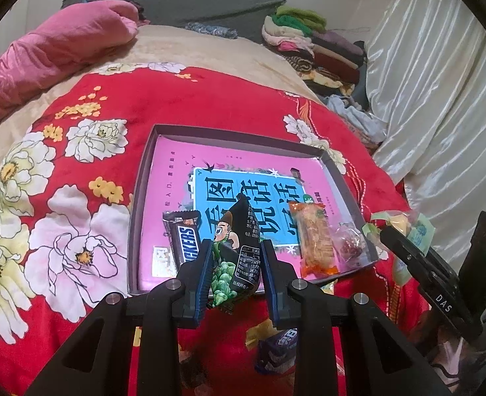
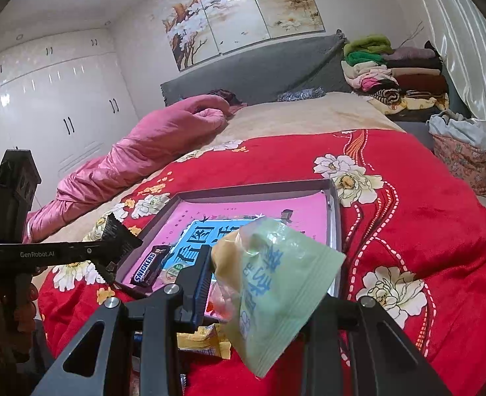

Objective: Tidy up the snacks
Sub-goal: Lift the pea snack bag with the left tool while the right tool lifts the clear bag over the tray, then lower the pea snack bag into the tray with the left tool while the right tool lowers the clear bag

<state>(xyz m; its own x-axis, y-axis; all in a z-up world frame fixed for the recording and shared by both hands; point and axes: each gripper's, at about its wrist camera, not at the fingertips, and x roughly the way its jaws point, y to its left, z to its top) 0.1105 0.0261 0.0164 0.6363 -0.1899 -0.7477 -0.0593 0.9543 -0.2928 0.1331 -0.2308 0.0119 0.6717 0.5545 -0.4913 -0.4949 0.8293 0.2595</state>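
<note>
A shallow box tray [image 1: 233,133] with a pink printed floor lies on the red flowered bedspread. In it are a Snickers bar [image 1: 183,241], an orange snack packet [image 1: 315,241] and a small clear packet [image 1: 350,241]. My left gripper [image 1: 234,247] is shut on a black packet with a cartoon figure [image 1: 239,250], held over the tray's near edge. At the right, my right gripper [image 1: 404,231] grips a pale green packet [image 1: 419,227]. In the right wrist view the right gripper [image 2: 259,280] is shut on that green packet [image 2: 275,293], which hides its right finger; the tray [image 2: 252,188], Snickers bar [image 2: 148,267] and left gripper [image 2: 111,254] show behind.
A purple packet [image 1: 277,346] and a yellow packet [image 2: 206,340] lie on the bedspread near the tray's front. A pink quilt [image 2: 144,145] is bunched at the left, folded clothes [image 2: 391,72] are stacked at the headboard, and a white curtain [image 1: 440,82] hangs on the right.
</note>
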